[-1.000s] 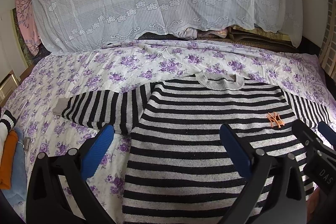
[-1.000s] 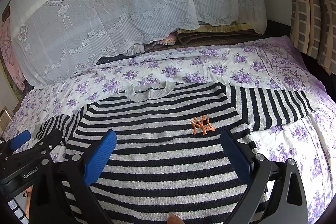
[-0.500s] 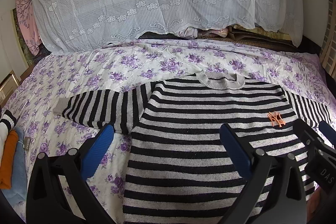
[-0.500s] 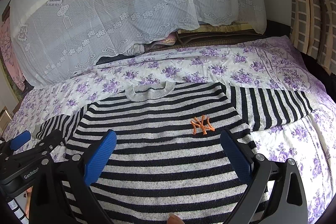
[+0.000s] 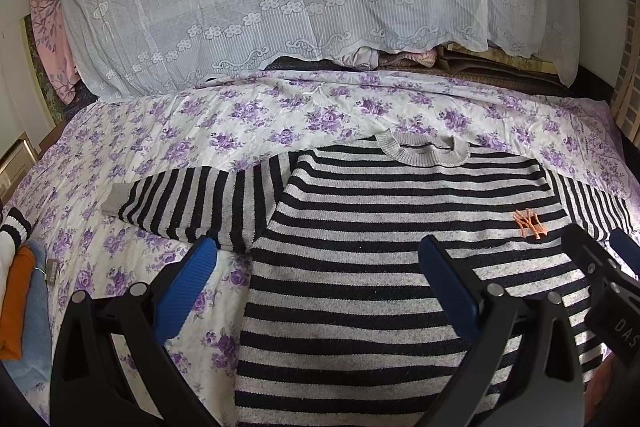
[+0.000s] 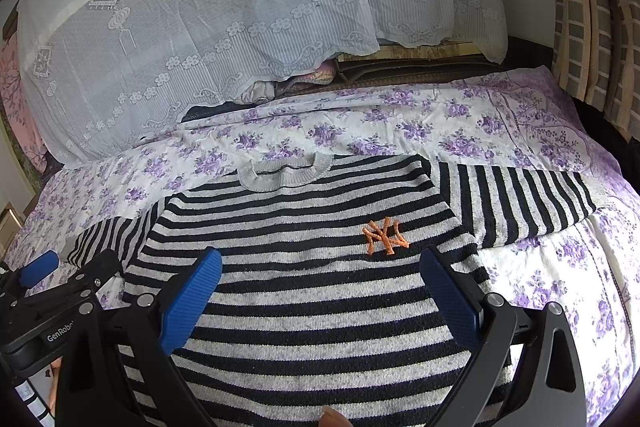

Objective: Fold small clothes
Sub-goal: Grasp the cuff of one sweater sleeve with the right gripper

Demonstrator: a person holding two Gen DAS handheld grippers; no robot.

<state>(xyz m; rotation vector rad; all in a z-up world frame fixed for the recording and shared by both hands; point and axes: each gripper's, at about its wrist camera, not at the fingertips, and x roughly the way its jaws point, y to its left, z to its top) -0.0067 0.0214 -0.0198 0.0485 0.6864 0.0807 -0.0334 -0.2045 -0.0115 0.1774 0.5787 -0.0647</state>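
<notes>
Evidently ready for folding, the striped sweater (image 5: 384, 227) lies flat, front up, sleeves spread, on the flowered bed (image 5: 280, 123), while left tongs (image 5: 316, 275) and right tongs (image 6: 320, 283) hover wide open, gripping nothing.

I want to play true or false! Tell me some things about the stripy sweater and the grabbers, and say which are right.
1. The striped sweater lies flat on the flowery bedsheet. True.
2. Its logo is green. False: it is orange.
3. The right gripper is open, holding nothing. True.
4. The left gripper is pinching a sleeve. False: it is open, gripping nothing.
5. Both sleeves are folded over the chest. False: they are spread out sideways.
</notes>
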